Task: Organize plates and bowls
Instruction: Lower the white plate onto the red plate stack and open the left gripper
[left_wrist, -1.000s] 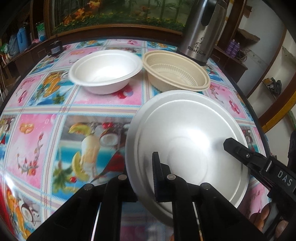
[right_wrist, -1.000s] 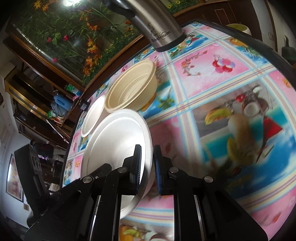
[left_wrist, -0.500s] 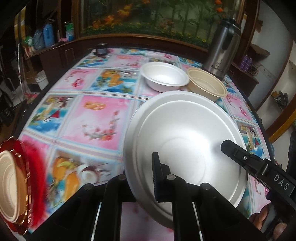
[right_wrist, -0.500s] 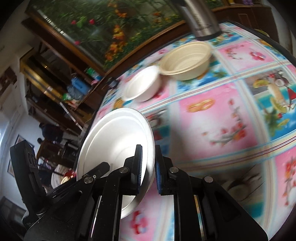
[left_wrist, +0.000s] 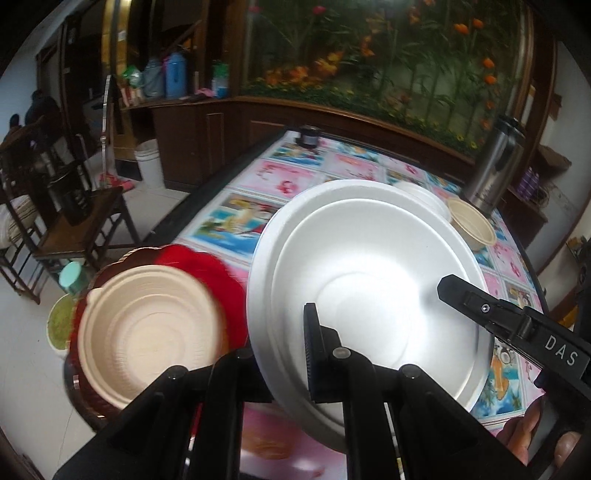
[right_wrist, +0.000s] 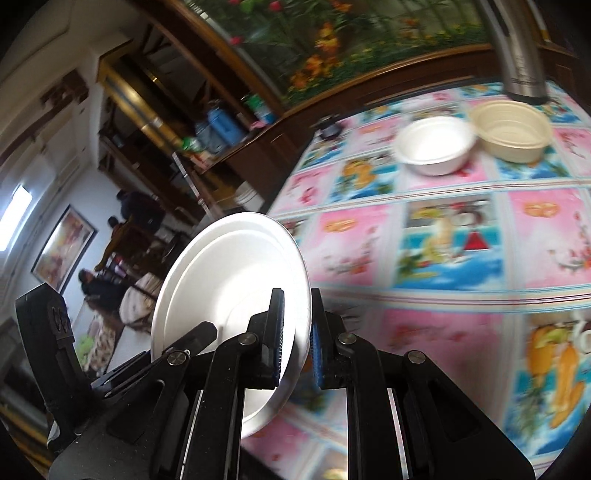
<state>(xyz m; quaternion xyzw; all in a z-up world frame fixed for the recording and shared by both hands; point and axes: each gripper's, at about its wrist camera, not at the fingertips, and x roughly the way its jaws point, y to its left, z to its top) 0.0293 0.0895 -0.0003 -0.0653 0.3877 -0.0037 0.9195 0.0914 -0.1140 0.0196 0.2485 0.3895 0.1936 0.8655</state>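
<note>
Taking the red tray at the table's left edge as the marker: a beige bowl sits in it; just to its right the white plate hangs tilted in the air, carried here from beside the white bowl and tan bowl, which now lie well away by the steel flask; the left gripper is clamped on the plate's near rim, the right gripper pinching its opposite edge; to my eye the plate is nearly home, with lowering it by the tray still to come.
</note>
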